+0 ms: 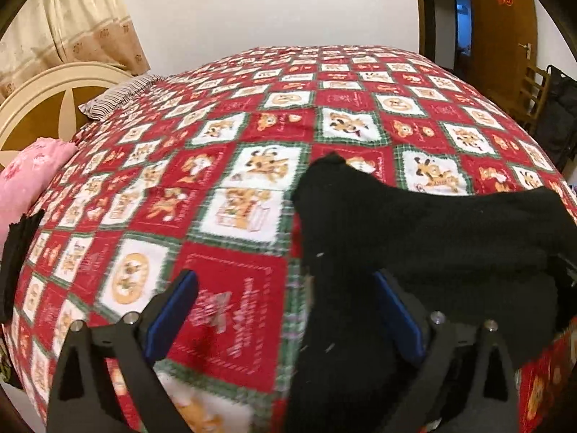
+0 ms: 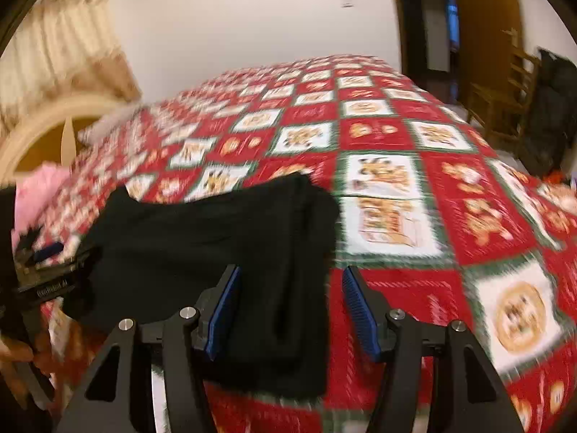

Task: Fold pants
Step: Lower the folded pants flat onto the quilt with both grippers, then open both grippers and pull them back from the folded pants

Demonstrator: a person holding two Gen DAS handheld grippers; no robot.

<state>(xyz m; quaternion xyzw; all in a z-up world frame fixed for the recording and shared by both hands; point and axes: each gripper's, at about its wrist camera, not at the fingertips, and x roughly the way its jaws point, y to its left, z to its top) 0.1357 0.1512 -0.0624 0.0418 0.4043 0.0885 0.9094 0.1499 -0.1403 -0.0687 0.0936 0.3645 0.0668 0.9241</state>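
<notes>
- Left wrist view: black soft knit pants (image 1: 414, 252), bunched on the red-and-white checked cartoon-print bedspread (image 1: 230, 195). They lie ahead and right of the left gripper (image 1: 285, 310) and spread over its right finger.
- Judged light, limp and non-fragile; best pinched at a hem or waistband edge.
- Left gripper: jaws wide apart, level over the bed; no grip evident.
- Right wrist view: pants (image 2: 216, 238) lie ahead-left, one fold running down between the fingers.
- Right gripper (image 2: 292, 306): jaws parted, not closed on the fabric, low above the bedspread (image 2: 450, 216). Image blurred.
</notes>
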